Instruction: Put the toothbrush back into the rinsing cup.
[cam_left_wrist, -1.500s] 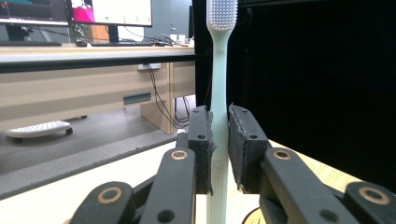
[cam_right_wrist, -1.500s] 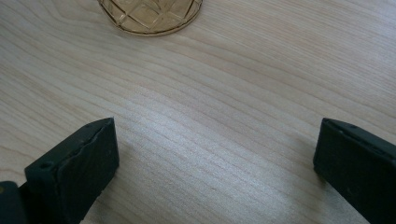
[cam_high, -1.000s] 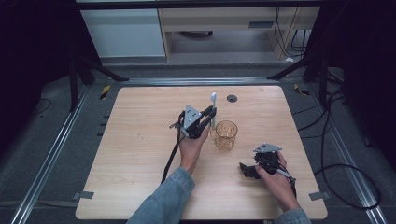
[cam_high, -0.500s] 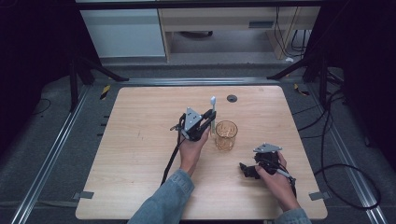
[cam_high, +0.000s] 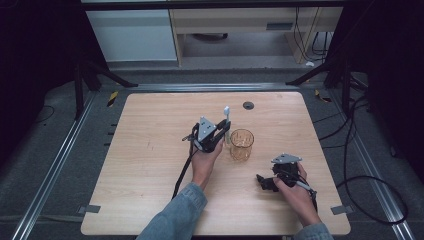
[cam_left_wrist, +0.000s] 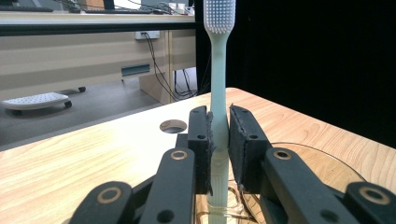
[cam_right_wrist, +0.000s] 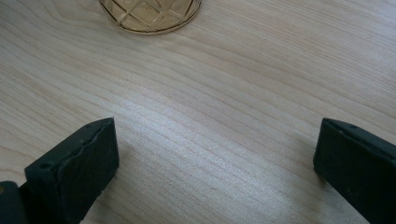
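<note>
Left gripper (cam_left_wrist: 219, 135): jaws pinching the handle of a pale toothbrush (cam_left_wrist: 218, 88), held upright, bristles on top, just beside an amber glass cup (cam_high: 241, 144) near the middle of the tabletop (cam_high: 140, 150). Right gripper (cam_right_wrist: 215, 154): jaws spread wide, nothing between, low over bare wood, nearer the person than the cup.

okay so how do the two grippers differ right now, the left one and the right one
The left gripper is shut on the toothbrush, holding it upright; the right gripper is open, with bare table between its jaws.
The left gripper is beside the amber glass, at its left in the high view; the right gripper sits nearer the table's front edge, apart from the glass.
Both are black, two-jawed and held in a hand.
</note>
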